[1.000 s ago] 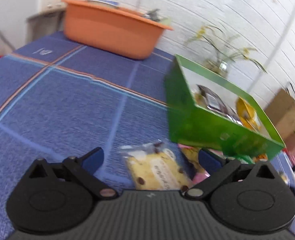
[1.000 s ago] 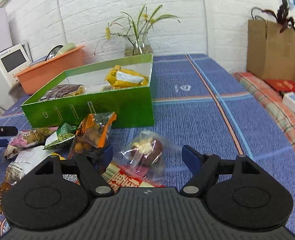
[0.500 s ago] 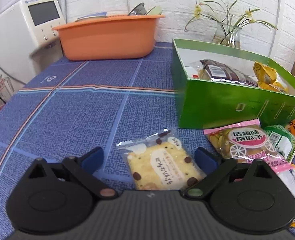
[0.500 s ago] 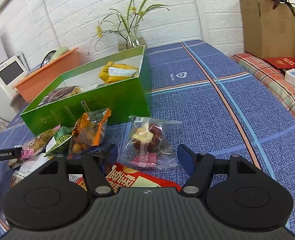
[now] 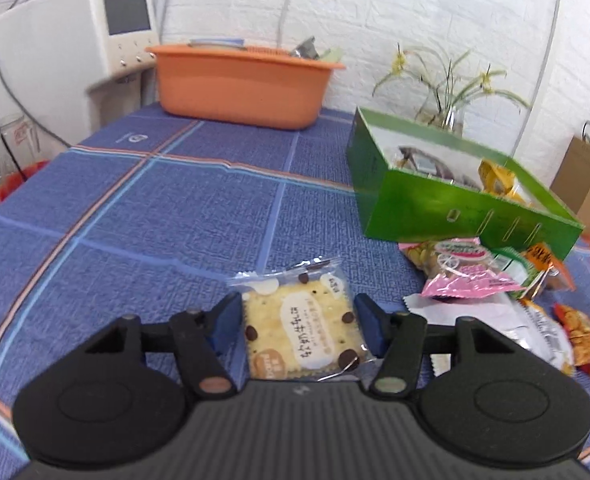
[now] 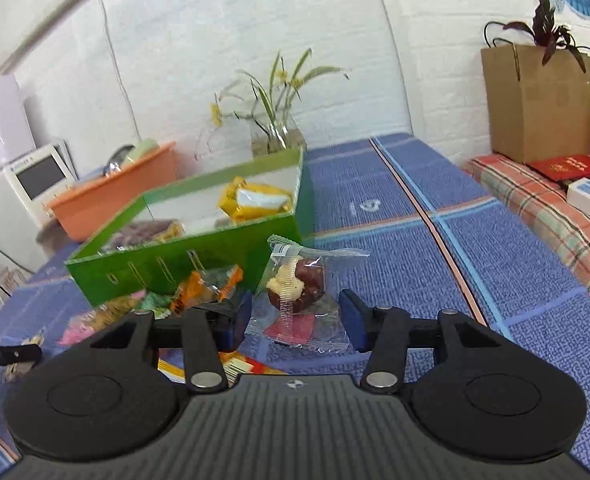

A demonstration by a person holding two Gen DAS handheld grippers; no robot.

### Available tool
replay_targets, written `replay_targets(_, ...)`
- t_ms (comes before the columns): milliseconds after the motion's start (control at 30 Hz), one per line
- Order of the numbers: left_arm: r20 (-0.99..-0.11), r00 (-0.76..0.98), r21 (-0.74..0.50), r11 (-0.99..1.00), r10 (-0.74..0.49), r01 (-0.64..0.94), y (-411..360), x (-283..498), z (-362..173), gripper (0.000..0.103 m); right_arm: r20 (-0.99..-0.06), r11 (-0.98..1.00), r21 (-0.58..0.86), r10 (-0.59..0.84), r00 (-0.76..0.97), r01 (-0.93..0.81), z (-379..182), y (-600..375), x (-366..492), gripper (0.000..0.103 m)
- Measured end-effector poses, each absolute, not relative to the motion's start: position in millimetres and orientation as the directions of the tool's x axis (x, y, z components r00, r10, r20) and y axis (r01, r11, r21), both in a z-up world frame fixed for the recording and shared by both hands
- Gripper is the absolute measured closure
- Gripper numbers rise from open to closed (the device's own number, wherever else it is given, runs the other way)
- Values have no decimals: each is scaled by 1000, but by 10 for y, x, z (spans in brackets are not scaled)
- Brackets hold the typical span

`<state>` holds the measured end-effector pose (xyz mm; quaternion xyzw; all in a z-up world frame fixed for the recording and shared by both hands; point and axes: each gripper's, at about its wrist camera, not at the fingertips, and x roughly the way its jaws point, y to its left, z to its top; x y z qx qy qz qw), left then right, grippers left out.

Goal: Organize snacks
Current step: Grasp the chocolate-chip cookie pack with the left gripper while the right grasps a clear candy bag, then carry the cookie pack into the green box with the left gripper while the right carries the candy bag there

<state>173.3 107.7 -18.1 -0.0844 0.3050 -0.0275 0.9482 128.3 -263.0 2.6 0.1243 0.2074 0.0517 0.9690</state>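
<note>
The left gripper (image 5: 297, 326) pinches a cracker pack (image 5: 301, 332) between its blue pads, over the blue cloth (image 5: 143, 216), with the green box (image 5: 451, 204) far right of it and a heap of snack bags (image 5: 479, 284) just near of that box. The right gripper (image 6: 295, 320) pinches a clear candy bag (image 6: 299, 292), which stands upright between its pads, near the box's (image 6: 191, 264) right corner. An orange tub (image 5: 239, 84) sits far left by the wall.
</note>
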Motion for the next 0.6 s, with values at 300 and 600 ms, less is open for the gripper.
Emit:
replay_targets(300, -431, 875, -187, 971, -219, 151, 781, 1259, 298, 43, -320, 914, 333, 339, 885, -230, 265, -2270, 897, 21)
replay_targets(600, -359, 893, -88, 962, -272, 258, 314, 1416, 630, 43, -273, 931, 182, 356, 894, -316, 464, -1947, 840, 58)
